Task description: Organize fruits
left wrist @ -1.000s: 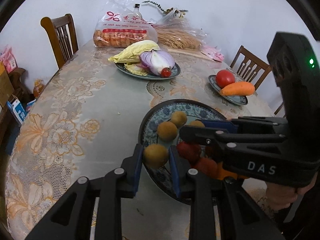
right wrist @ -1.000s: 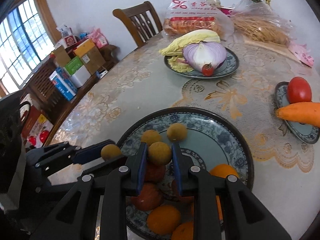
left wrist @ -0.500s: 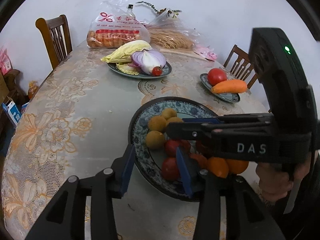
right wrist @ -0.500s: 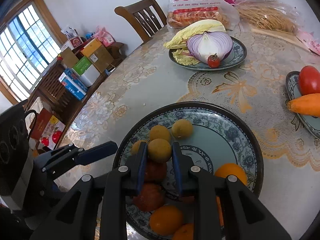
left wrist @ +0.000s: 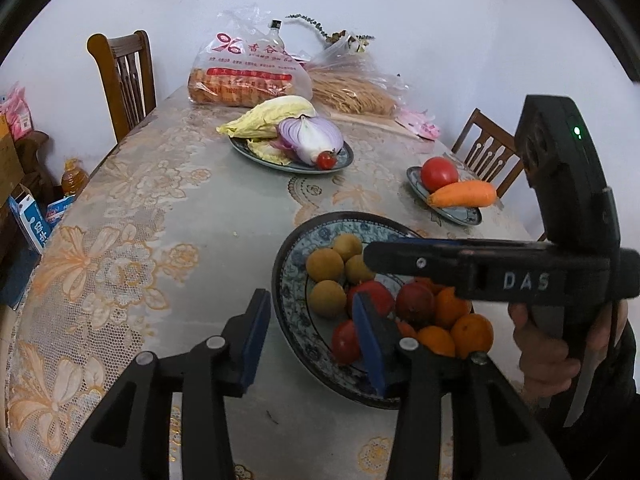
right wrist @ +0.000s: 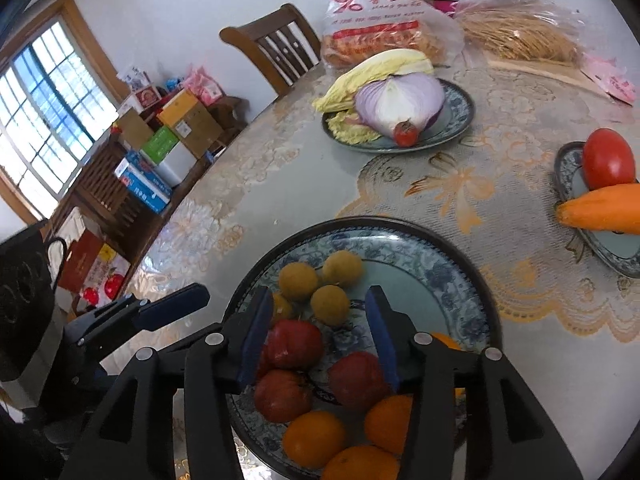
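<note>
Both brown fruits let go, right gripper jaws just opening, empty above plate, left gripper jaws spread, empty, hand only in left view.

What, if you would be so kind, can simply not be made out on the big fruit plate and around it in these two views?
- Oranges: count unclear; right wrist view, own fingers and the bottom edge cut them off.
- Big plate: right half hidden in the left wrist view by the right gripper.
- Small plate: cut by the right edge, right wrist view.
- Bag: print too small.
</note>
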